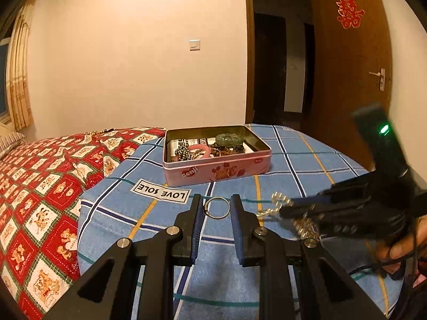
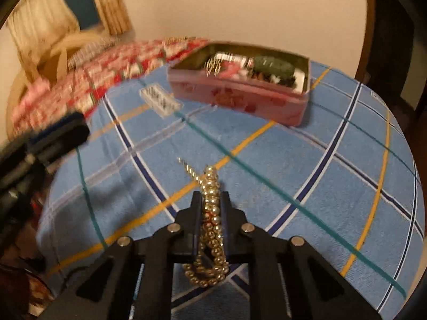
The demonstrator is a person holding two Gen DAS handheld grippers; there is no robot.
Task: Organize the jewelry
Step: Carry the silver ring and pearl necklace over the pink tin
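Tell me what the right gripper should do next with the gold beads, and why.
Probably carry them over to the pink tin and let go. The right gripper is shut on the gold beads, lifted off the blue blanket, and the tin sits open ahead with other jewelry inside.

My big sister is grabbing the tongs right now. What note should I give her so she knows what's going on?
Left tongs: open, fingers either side of the silver ring lying on the blue plaid blanket, not gripped yet.
Right tongs: shut on the gold bead bracelet, held above the blanket.
Pink tin: open, already holds beads, a pink ring and a green stone.
Left to do: drop the bracelet in the tin, then grip the ring and add it.
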